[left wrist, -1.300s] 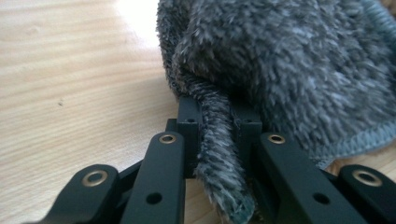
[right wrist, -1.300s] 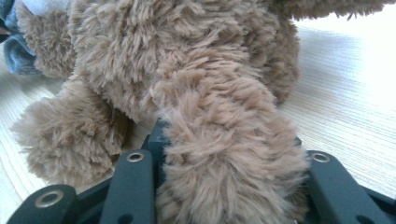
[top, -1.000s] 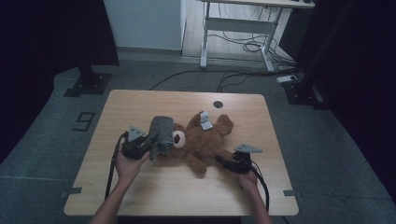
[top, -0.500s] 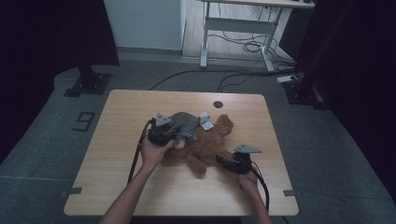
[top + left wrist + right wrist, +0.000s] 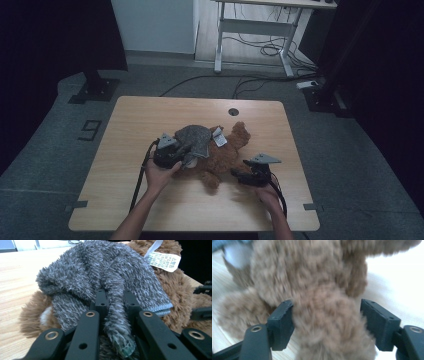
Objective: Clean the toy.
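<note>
Looking down from the high view: brown teddy bear (image 5: 220, 157) is lying mid-table on the wooden table (image 5: 150, 115), w/ a grey fuzzy cloth (image 5: 194, 140) draped over its upper part. Left gripper (image 5: 184, 156) is sitting at the cloth's near-left edge, held by the person's left hand (image 5: 159, 176). Right gripper (image 5: 239, 175) is sitting at the bear's near-right side, by a lower limb. White tag (image 5: 218, 138) is poking out just beside the cloth.

Left gripper view: jaws are standing narrow, pinching a fold of the grey fuzzy cloth (image 5: 105, 282) btwn them; the fold is running down the middle twd the camera. Cloth is lying on top of the brown teddy bear (image 5: 175, 297), printed white tag (image 5: 163, 261) is showing at top right.

Right gripper view: pic is blurry. Jaws are standing wide and have just been opening; a limb of the brown teddy bear (image 5: 322, 322) is lying btwn them. Left pad is at the fur's edge, right pad is sitting clear w/ a gap, so no squeeze.
</note>
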The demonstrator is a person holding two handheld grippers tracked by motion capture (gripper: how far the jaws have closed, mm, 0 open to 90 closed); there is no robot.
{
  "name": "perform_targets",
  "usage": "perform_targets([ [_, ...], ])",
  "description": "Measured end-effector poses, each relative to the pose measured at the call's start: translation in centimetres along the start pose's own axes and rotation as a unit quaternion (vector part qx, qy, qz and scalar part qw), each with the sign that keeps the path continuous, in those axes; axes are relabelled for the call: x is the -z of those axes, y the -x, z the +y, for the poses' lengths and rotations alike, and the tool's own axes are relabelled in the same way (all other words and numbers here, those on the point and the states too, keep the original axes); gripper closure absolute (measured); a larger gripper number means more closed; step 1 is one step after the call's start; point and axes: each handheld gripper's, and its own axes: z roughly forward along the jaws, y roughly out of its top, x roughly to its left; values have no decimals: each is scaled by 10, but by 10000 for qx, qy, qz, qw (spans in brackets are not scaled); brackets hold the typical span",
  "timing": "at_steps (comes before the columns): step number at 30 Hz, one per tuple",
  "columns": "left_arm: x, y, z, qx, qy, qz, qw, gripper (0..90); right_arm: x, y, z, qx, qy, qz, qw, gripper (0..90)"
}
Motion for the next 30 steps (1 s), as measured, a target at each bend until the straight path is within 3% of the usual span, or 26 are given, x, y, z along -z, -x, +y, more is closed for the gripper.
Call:
perform_targets([
  [5, 6, 4, -8, -55, 80, -46, 9999, 781, 2, -5, 19, 17, 293, 66, 9995, 234],
  [10, 9, 6, -14, -53, 126, -29, 9999, 782, -15, -12, 31, 241, 70, 4, 9997, 222],
  [11, 10, 5, -15, -59, 138, -19, 9999, 782, -21, -14, 34, 292, 25, 194, 9994, 306],
  [12, 10, 5, -16, -44, 152, -20, 9999, 782, -21, -14, 34, 292, 25, 194, 9994, 306],
  [15, 12, 6, -21, 37, 225, -90, 9997, 781, -24, -13, 27, 272, 73, 373, 9989, 477],
  [16, 12, 6, -21, 37, 225, -90, 9997, 782, -24, -13, 27, 272, 73, 373, 9989, 477],
  [17, 14, 8, -25, 79, 271, -135, 9995, 781, -23, -14, 22, 261, 109, 383, 9989, 545],
  [23, 22, 16, -25, -95, 205, -88, 9997, 777, -19, -24, 12, 555, 221, 111, 9982, 588],
  [25, 26, 20, -17, -146, 126, -27, 9998, 781, -19, -31, 5, 825, 290, -127, 9961, 596],
  [30, 31, 35, 2, -315, 164, -83, 9993, 785, -18, -28, 3, 784, 352, -98, 9963, 598],
])
